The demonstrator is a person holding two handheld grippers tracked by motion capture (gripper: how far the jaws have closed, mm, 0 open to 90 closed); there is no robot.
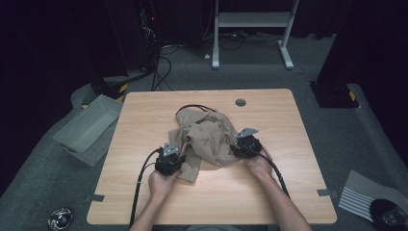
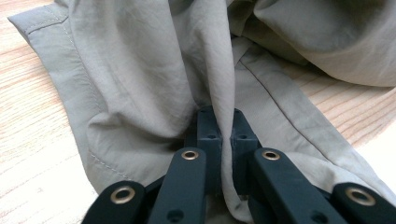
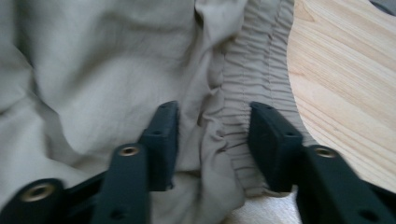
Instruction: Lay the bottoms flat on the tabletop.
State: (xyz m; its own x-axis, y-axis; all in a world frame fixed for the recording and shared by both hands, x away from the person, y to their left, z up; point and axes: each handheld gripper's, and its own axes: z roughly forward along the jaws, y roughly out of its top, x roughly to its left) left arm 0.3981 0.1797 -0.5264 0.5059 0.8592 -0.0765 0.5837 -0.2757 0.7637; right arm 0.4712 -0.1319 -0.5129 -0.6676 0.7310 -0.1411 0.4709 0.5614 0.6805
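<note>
A crumpled khaki garment [image 1: 207, 137] is lying heaped at the middle of the wooden table [image 1: 269, 192], and a fold near its hem is being pinched tight between the closed jaws of the left gripper [image 2: 223, 133], probably so that corner is anchored. The right gripper [image 3: 212, 140] is being held with its jaws half parted astride the gathered elastic waistband [image 3: 254, 93], not yet pressing it. Bunched as the garment is, no clear long axis can be told.
</note>
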